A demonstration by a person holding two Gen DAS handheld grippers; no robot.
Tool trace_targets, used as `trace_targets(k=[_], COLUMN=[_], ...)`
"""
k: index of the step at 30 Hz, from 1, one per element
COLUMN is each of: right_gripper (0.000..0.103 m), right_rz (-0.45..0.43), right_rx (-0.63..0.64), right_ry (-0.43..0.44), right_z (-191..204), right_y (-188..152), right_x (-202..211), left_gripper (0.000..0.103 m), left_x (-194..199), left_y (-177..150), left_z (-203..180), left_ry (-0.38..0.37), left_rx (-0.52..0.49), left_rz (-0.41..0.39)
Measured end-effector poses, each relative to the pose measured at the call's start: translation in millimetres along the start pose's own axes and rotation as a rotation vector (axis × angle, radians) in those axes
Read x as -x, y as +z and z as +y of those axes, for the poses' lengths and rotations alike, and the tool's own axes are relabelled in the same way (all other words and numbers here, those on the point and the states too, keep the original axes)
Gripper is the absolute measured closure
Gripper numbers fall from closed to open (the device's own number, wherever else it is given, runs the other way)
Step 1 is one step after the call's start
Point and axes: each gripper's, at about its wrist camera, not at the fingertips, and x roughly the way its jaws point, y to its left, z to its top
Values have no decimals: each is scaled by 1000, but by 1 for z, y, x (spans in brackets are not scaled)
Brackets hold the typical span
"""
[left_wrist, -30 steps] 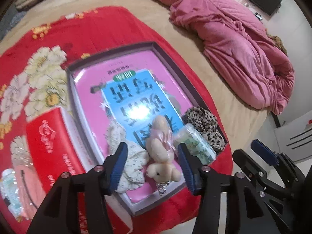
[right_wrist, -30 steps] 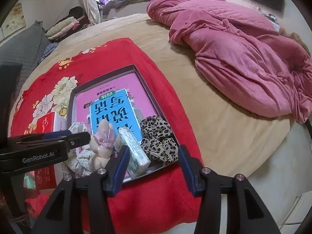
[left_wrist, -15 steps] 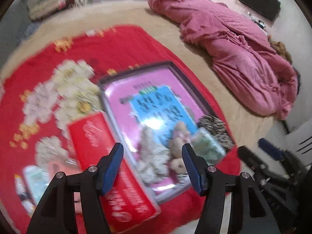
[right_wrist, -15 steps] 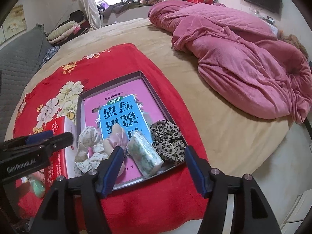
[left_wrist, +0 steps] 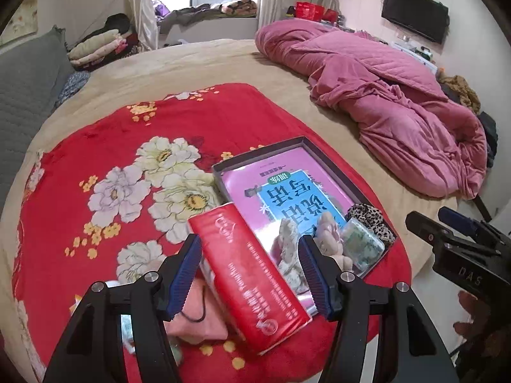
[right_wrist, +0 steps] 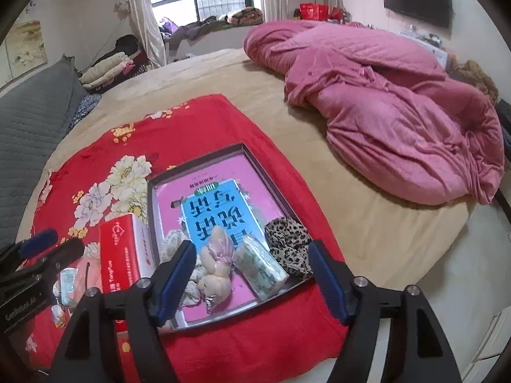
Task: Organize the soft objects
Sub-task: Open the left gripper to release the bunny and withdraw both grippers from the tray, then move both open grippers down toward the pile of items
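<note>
A shallow grey tray [right_wrist: 198, 166] with a pink and blue printed bottom lies on the red floral blanket [right_wrist: 198, 121]. At its near end sit a leopard scrunchie [right_wrist: 287, 242], a green-patterned tissue pack [right_wrist: 260, 266], a beige plush toy [right_wrist: 215, 261] and a floral scrunchie [right_wrist: 174, 245]. My right gripper [right_wrist: 252, 282] hovers above them with its jaws opening and holds nothing. My left gripper [left_wrist: 250, 276] is open and empty above the red tissue box [left_wrist: 252, 281] left of the tray [left_wrist: 255, 156]. A pink cloth pouch [left_wrist: 198, 316] lies beside that box.
A crumpled pink quilt [right_wrist: 383, 111] covers the bed's far right. A grey padded headboard [right_wrist: 28, 121] runs along the left. Small wrapped packs [right_wrist: 67, 282] lie left of the red box. The bed's edge and the floor are at the lower right.
My left gripper rose and drew back to the left, from over the plush toy to over the red box. My right gripper rose and its jaws spread wider.
</note>
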Motion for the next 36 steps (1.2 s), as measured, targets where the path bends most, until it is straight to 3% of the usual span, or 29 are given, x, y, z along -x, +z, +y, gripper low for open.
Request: trace_targets(k=[16,26,36], right_gripper=[28,28,28], right_rz=[-58,-84,-97], right_rx=[83,115,192], right_ry=[8,55,101], right_z=[57,89,137], right_y=[1,-1,-11], right_x=[41,62,76], left_gripper=[38,34,32], left_x=[47,90,121], left_y=[-29,-48,-66], left_z=[75,145,187], left_ry=[32,83,100], left_rx=[115,196,260], left_rz=[9,-16,-40])
